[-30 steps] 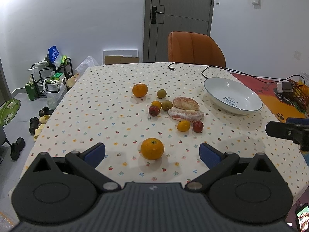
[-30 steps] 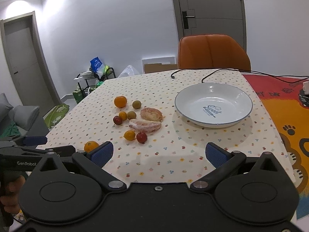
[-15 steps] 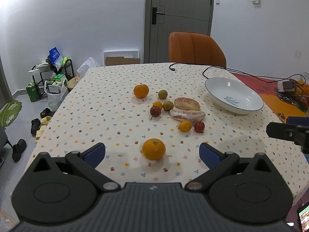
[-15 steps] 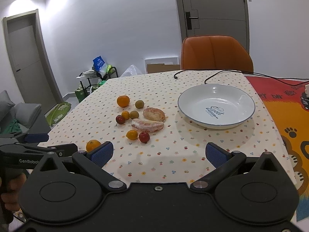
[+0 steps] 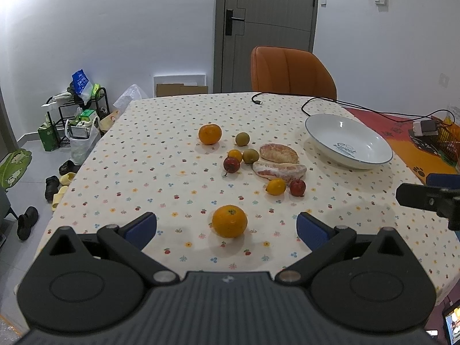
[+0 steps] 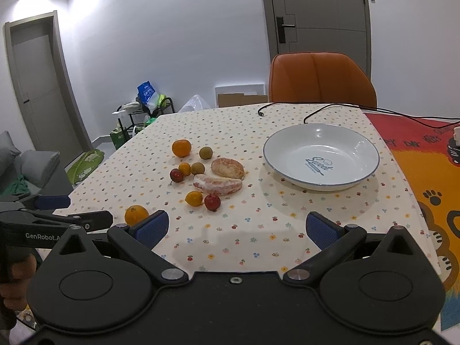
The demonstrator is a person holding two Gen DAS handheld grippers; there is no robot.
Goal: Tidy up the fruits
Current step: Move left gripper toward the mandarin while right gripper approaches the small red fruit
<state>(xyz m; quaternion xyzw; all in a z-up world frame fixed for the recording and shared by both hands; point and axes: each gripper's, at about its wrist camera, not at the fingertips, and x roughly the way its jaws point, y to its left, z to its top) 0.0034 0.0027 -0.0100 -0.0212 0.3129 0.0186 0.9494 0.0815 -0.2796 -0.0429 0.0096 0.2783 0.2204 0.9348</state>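
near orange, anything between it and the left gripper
Nothing visible. The near orange sits alone on the tablecloth, straight ahead of the open left gripper; the other fruits lie farther back.

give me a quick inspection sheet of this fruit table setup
surface: table under a dotted tablecloth, with a red and orange mat at its right end
job's things: white bowl holds nothing; near orange, far orange, two peeled pomelo pieces and seven small fruits all lie loose on the cloth
clutter: nothing seen among the fruit
grippers: left hand-held gripper open, lined up on the near orange; right hand-held gripper open, nothing in it
cables: black cable across the far edge, behind the bowl
surroundings: orange chair, closed door, cluttered rack, shoes on the floor
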